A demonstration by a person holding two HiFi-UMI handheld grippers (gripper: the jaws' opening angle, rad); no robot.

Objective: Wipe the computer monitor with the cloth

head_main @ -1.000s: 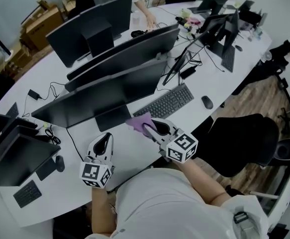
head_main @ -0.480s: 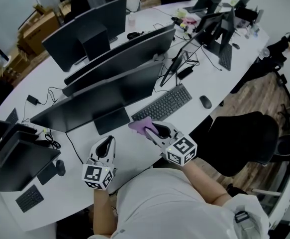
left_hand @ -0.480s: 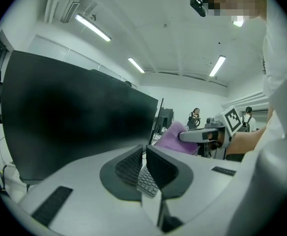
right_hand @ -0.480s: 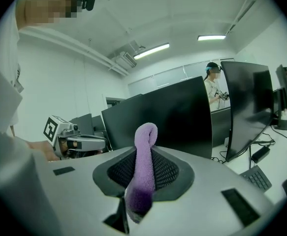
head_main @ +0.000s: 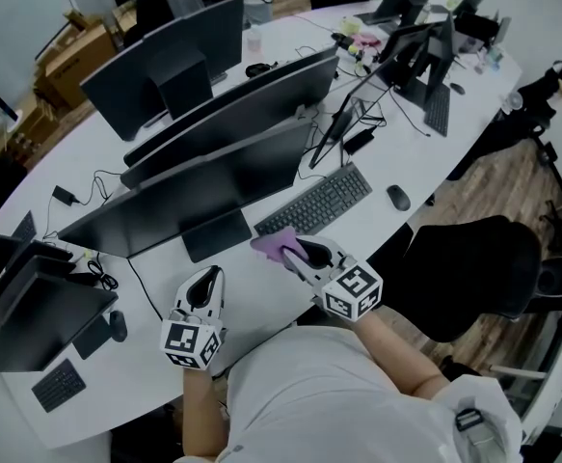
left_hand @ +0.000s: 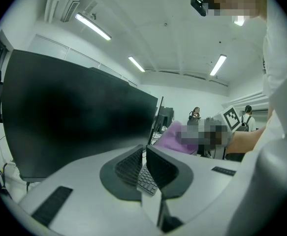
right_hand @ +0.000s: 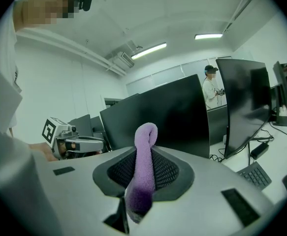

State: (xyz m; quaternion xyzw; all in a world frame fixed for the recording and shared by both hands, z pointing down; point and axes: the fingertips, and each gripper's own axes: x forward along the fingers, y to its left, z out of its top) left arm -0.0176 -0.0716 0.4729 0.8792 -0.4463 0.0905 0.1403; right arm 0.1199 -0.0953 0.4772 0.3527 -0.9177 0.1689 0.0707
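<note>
A wide black monitor stands on the white desk right in front of me, its dark screen filling the left gripper view. My right gripper is shut on a purple cloth and hovers low over the desk between the monitor's stand and the keyboard. In the right gripper view the cloth is pinched upright between the jaws, a short way from the screen. My left gripper is shut with nothing in it, near the desk's front edge, left of the right one.
More monitors stand in rows behind the near one. A mouse lies right of the keyboard, cables trail at the left, and a black chair stands at my right. People stand at the room's far side.
The right gripper with the cloth has held its place near the monitor's stand. The left gripper has shifted slightly. The head view has tilted a little.
</note>
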